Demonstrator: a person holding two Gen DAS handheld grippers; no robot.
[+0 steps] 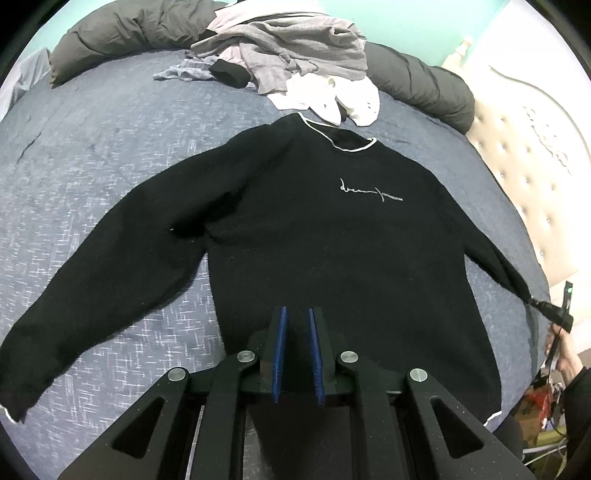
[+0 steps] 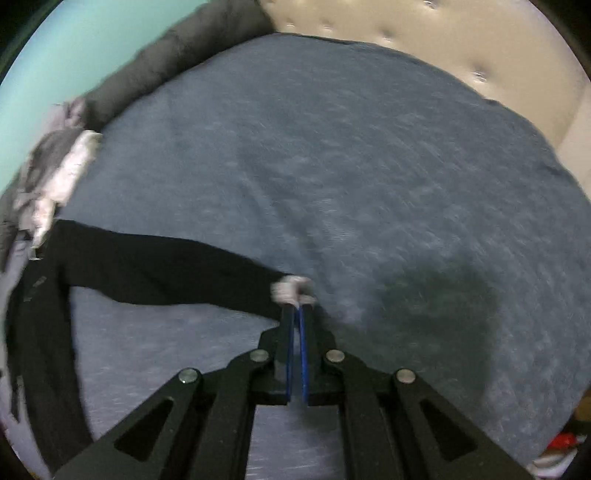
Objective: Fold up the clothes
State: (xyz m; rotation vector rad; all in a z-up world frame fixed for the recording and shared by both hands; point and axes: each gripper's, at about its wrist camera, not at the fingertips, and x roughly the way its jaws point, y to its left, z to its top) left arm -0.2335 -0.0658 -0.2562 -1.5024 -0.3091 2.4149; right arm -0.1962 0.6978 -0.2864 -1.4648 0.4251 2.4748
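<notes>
While hovering low over the hem in the left wrist view, looking along the left gripper, its blue pads standing a narrow gap apart with nothing caught between them. Lying face up and spread flat on the blue bedspread: a black sweatshirt, collar toward the far edge of the bed, one sleeve trailing to the near left corner. Sitting beyond the collar, a heap of unfolded clothes against dark pillows. Reaching toward the right edge, the other sleeve, pulled taut to the right gripper, small at the frame's rim.

Turning to the right wrist view, blurred by motion: the right gripper pinching shut on the pale cuff of that sleeve, drawing it out over bare bedspread.

Judging the handling: soft, thick knit, light and limp, likely sagging and bunching if lifted from one point only. Best taken at cuffs, shoulder seams or hem corners, gripping both layers.
</notes>
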